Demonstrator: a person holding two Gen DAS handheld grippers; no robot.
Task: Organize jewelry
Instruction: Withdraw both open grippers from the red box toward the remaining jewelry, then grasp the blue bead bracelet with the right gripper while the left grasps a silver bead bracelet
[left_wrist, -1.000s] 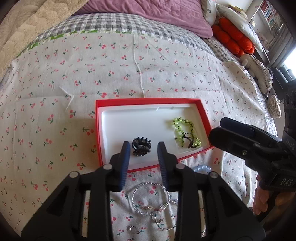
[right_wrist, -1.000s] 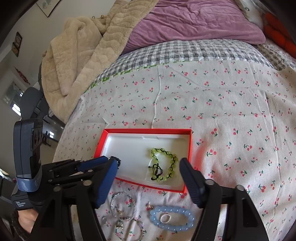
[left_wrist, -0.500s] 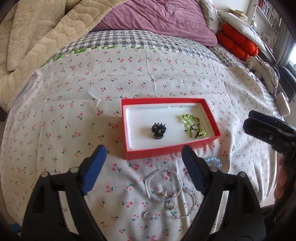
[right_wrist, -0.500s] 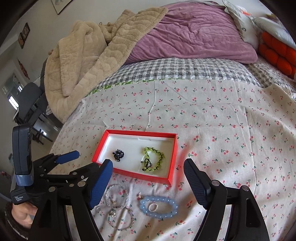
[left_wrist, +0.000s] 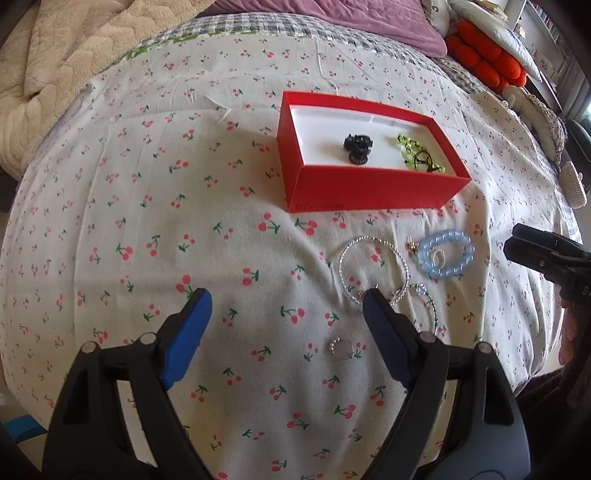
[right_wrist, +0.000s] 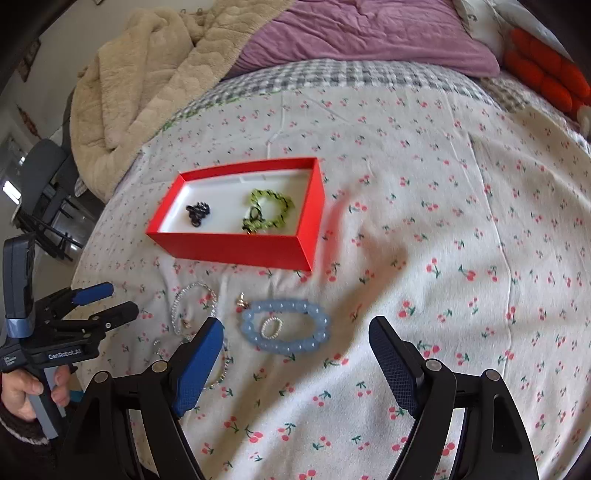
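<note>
The loose jewelry lies on the cherry-print bedspread (left_wrist: 155, 206) in front of the shallow red cardboard box with a white lining (left_wrist: 373, 192), which already holds a small black claw clip (left_wrist: 357, 147) and a green beaded bracelet (left_wrist: 419, 153). Outside it wait a chunky pale-blue bead bracelet (right_wrist: 284, 326) with a small beaded ring (right_wrist: 272, 328) lying inside its loop, a thin silver bead bracelet (left_wrist: 373, 267), a second thin one partly hidden by a finger, and a small silver ring (left_wrist: 341, 349).

Both tools, the left tool (left_wrist: 282, 314) and the right tool (right_wrist: 295, 341), hang open and empty above the bedspread; the left's jaws have just been opening, and so have the right's.

The blue bracelet, nearest the right tool, looks the likely next pick. Pinch one side of its loop across the beads, clear of the ring inside, and press only lightly, since the soft bedding gives. What seems to be a small charm sits at its left end, too small to identify. Lift straight up before crossing the box wall.
</note>
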